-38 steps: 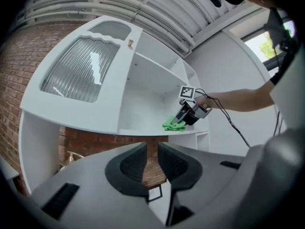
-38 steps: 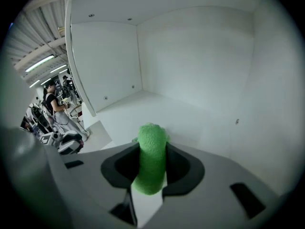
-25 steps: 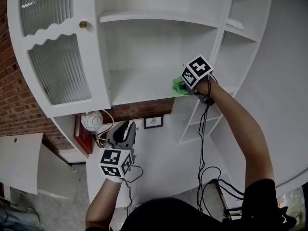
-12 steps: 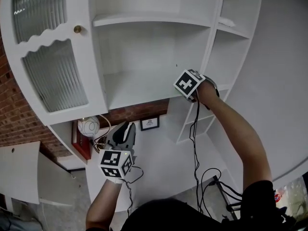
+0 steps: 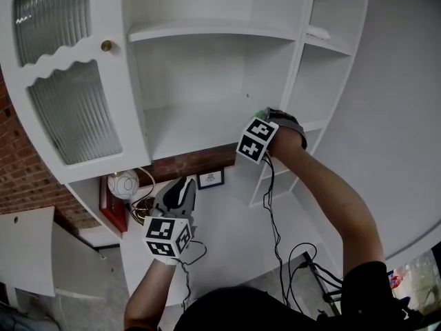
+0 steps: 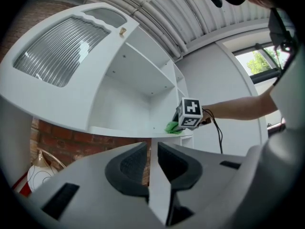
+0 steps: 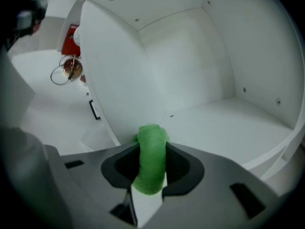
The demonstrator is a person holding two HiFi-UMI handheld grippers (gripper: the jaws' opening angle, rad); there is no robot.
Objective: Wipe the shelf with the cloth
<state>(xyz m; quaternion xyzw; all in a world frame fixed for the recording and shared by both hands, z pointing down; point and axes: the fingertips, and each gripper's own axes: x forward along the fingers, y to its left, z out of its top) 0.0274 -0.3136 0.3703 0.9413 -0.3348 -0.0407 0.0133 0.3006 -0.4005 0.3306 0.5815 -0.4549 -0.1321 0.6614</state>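
Note:
A green cloth (image 7: 151, 142) is clamped in my right gripper (image 7: 152, 159), folded over the jaws. It rests on the white shelf (image 7: 228, 123) near the front right corner. In the head view the right gripper (image 5: 266, 118) reaches into the cabinet over the shelf (image 5: 193, 126), and its marker cube hides nearly all of the cloth (image 5: 260, 114). The left gripper view shows the cloth (image 6: 172, 127) at the shelf's front edge. My left gripper (image 5: 182, 185) hangs below the shelf, jaws close together with nothing between them (image 6: 152, 159).
A ribbed-glass cabinet door (image 5: 69, 102) with a brass knob (image 5: 106, 45) stands open at the left. An upper shelf (image 5: 213, 29) and narrow side shelves (image 5: 324, 67) surround the work area. Below lie a round white ornament (image 5: 124, 183), a small picture frame (image 5: 210, 178) and the brick wall (image 5: 27, 178).
My right gripper has slid the cloth left and toward the shelf's front edge, and its cube now hides the cloth in the head view. The left gripper has stayed put.

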